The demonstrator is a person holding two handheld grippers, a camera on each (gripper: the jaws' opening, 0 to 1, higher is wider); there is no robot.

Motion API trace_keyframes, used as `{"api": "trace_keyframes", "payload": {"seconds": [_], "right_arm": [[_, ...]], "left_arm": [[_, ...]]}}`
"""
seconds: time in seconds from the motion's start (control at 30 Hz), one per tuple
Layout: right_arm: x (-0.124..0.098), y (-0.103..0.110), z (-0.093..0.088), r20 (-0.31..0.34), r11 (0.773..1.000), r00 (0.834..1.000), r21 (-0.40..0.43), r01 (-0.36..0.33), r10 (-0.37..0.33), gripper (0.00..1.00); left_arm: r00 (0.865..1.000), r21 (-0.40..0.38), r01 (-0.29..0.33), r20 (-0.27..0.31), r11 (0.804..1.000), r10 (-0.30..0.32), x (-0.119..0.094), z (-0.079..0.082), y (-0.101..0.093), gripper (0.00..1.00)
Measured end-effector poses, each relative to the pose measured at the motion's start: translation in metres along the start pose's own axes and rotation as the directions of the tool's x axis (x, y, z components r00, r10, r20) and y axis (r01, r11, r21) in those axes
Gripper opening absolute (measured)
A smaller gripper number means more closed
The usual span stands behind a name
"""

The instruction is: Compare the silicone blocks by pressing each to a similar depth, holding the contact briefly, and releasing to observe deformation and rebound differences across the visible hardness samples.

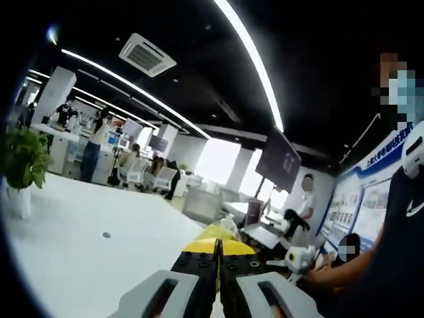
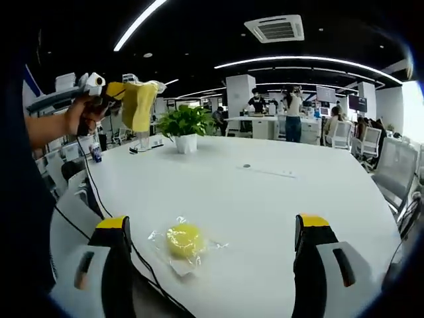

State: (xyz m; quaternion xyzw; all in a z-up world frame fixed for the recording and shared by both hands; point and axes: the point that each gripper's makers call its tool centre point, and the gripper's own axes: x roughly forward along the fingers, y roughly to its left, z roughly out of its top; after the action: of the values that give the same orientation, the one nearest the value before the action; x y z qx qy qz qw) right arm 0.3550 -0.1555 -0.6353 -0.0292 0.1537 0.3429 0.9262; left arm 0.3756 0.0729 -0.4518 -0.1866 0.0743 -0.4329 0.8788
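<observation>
My left gripper (image 1: 218,245) is shut, and a yellow silicone block in clear wrap (image 1: 222,230) sticks out beyond its yellow tips. In the right gripper view the left gripper (image 2: 118,93) is raised at the upper left in a hand, with the same yellow block (image 2: 139,106) hanging from it above the table. A second yellow silicone block (image 2: 184,240), rounded and in a clear bag, lies on the white table (image 2: 278,199). It is low between the wide-open jaws of my right gripper (image 2: 212,225), closer to the left jaw. Nothing touches it.
A potted plant (image 2: 185,126) (image 1: 23,156) stands at the far side of the table. A black cable (image 2: 99,199) runs along the table's left edge. Office desks, chairs and several people are in the background. A person's arm (image 1: 358,265) is close on the right.
</observation>
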Motion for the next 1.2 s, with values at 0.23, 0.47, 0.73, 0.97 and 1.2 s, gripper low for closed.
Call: {"api": "trace_keyframes", "payload": {"seconds": [0.23,0.47,0.73,0.97,1.2], "right_arm": [[-0.004,0.000,-0.015,-0.020,1.000,1.000,0.017,0.004,-0.004,0.96],[-0.006,0.003,-0.024,-0.039,1.000,0.999,0.008,-0.010,0.011,0.96],[-0.012,0.007,-0.039,-0.064,0.999,0.998,0.030,-0.015,0.017,0.96],[-0.012,0.008,-0.042,-0.075,0.999,0.997,0.037,-0.012,0.015,0.96],[-0.012,0.007,-0.045,-0.078,0.999,0.997,0.044,-0.016,0.019,0.96]], "left_arm": [[1.000,-0.019,-0.004,0.005,1.000,0.005,-0.005,-0.001,0.005,0.00],[1.000,-0.039,-0.013,0.015,0.999,0.013,-0.008,-0.001,0.008,0.00],[1.000,-0.044,-0.016,0.021,0.999,0.017,-0.009,0.000,0.008,0.00],[1.000,-0.052,-0.014,0.020,0.999,0.015,-0.009,-0.003,0.007,0.00],[1.000,-0.092,-0.016,0.011,0.996,0.017,-0.008,-0.014,0.010,0.00]]}}
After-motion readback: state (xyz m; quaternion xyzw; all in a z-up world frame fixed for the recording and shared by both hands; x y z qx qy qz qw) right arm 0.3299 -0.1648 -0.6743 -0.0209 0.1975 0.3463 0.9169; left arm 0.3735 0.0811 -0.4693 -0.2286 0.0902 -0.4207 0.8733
